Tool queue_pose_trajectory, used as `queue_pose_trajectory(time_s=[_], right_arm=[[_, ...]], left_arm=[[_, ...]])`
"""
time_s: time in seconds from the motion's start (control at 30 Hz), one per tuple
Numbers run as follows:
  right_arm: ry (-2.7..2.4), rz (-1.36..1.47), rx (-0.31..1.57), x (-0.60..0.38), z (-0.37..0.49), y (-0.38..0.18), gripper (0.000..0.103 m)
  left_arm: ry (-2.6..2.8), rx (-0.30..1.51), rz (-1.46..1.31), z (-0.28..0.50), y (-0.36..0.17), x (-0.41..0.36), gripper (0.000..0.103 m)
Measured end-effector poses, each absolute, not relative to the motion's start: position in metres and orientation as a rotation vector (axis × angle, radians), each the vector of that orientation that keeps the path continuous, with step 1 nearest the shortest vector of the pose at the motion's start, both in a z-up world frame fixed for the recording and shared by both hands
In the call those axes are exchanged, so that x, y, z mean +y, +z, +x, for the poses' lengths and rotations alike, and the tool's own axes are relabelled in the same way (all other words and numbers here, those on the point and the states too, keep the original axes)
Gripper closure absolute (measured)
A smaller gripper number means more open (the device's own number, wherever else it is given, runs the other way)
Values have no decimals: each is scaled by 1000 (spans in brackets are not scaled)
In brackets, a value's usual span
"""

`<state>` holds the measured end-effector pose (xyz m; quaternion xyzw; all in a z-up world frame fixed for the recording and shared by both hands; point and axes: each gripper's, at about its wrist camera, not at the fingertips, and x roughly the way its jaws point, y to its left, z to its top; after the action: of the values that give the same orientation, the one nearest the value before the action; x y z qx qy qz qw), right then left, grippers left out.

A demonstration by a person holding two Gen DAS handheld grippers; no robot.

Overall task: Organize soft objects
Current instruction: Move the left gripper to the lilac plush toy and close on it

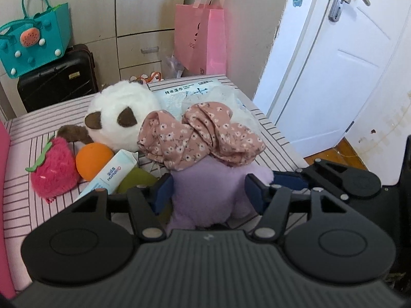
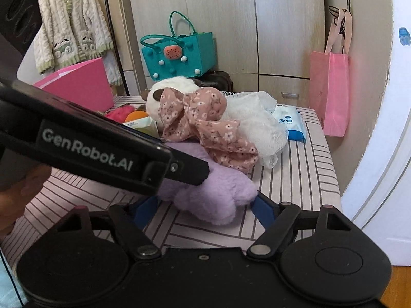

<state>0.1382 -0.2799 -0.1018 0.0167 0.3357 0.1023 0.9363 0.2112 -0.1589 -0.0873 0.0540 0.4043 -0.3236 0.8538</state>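
Note:
A purple plush (image 1: 205, 192) lies at the near edge of the striped table (image 1: 277, 154), partly under a pink floral cloth (image 1: 200, 136). My left gripper (image 1: 209, 191) has both blue pads pressed against the plush's sides, so it is shut on it. In the right wrist view the same plush (image 2: 213, 200) has one lobe between the fingers of my right gripper (image 2: 204, 211). That gripper's jaws stand wide; its right pad (image 2: 264, 213) just meets the fur without squeezing. The left gripper's black body (image 2: 102, 151) crosses that view and rests on the plush.
Behind lie a white panda plush (image 1: 120, 113), a red strawberry plush (image 1: 54, 172), an orange ball (image 1: 93, 160), a white tube (image 1: 113, 172), white mesh fabric (image 2: 257, 123) and a wet-wipes pack (image 2: 290, 123). A pink box (image 2: 79, 87), teal bag (image 2: 177, 54) and white door (image 1: 346, 64) surround the table.

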Motion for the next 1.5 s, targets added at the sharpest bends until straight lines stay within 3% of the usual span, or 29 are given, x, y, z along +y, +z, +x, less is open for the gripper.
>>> queue_pose_trajectory(time_s=[0.1, 0.23, 0.37, 0.43, 0.5, 0.77, 0.83, 0.93, 1.07, 1.2, 1.33, 1.5], right_arm=[[215, 43, 676, -281, 135, -101, 33], [192, 7, 663, -280, 128, -100, 61], [190, 17, 642, -285, 120, -98, 67], [181, 9, 635, -285, 115, -96, 91], [196, 16, 637, -288, 110, -93, 95], [198, -39, 648, -294, 96, -90, 89], [196, -38, 647, -300, 95, -88, 67], [238, -92, 647, -304, 100, -85, 46], [341, -156, 675, -302, 117, -84, 44], [385, -236, 692, -291, 137, -88, 35], [388, -198, 702, -288, 150, -90, 35], [385, -204, 656, -282, 135, -87, 50]], left_arm=[[-677, 871, 85, 214, -87, -158, 41], [-682, 882, 73, 214, -87, -156, 36], [-717, 899, 29, 215, -85, -150, 32], [-713, 894, -3, 214, -81, -144, 29], [-728, 888, -31, 213, -78, -139, 27], [-693, 835, 2, 208, -77, -146, 24], [-685, 824, 12, 206, -79, -149, 22], [-682, 813, 55, 201, -80, -154, 20], [-679, 858, 48, 204, -78, -155, 19], [-671, 943, 1, 217, -74, -157, 19], [-679, 992, -35, 222, -77, -159, 19], [-682, 1023, -91, 221, -85, -149, 21]])
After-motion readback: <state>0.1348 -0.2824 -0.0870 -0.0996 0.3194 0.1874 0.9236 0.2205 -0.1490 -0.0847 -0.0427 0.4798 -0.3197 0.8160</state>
